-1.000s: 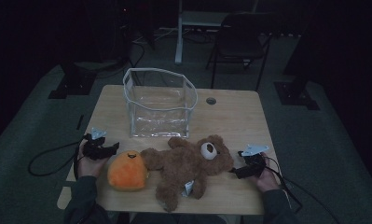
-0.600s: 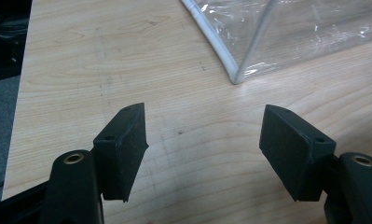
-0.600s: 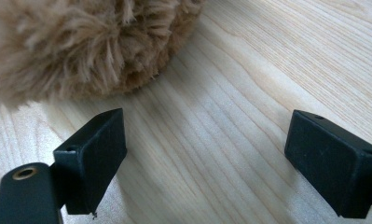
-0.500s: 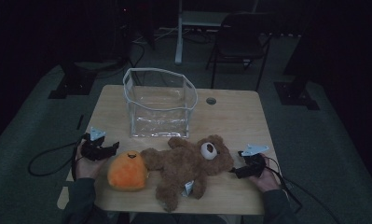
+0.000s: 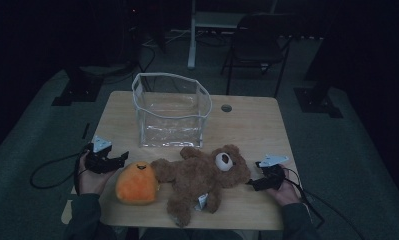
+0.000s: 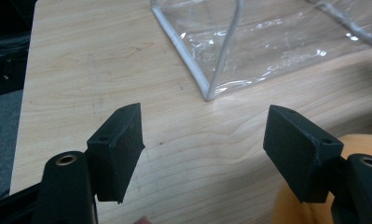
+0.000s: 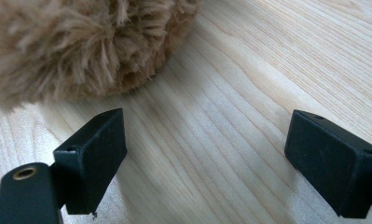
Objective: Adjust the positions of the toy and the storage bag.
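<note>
A brown teddy bear [image 5: 202, 175] lies on its back across the front of the wooden table [image 5: 257, 125]. An orange plush toy [image 5: 135, 182] rests against its left side. Behind them stands a clear plastic bag [image 5: 171, 110] with white trim, open at the top. My left gripper [image 5: 121, 159] hovers just left of the orange plush [image 6: 361, 144]; its jaws have just been opening and nothing is between them. My right gripper [image 5: 250, 184] rests low by the bear's head [image 7: 81, 46], open, with bare wood between its jaws.
A round cable hole [image 5: 226, 107] sits in the table's far side. A dark folding chair [image 5: 259, 45] and a white desk leg [image 5: 192, 35] stand behind the table. Cables trail off both grippers over the table's edges.
My left gripper has lifted a little off the table beside the orange plush. The right gripper and the toys have not moved.
</note>
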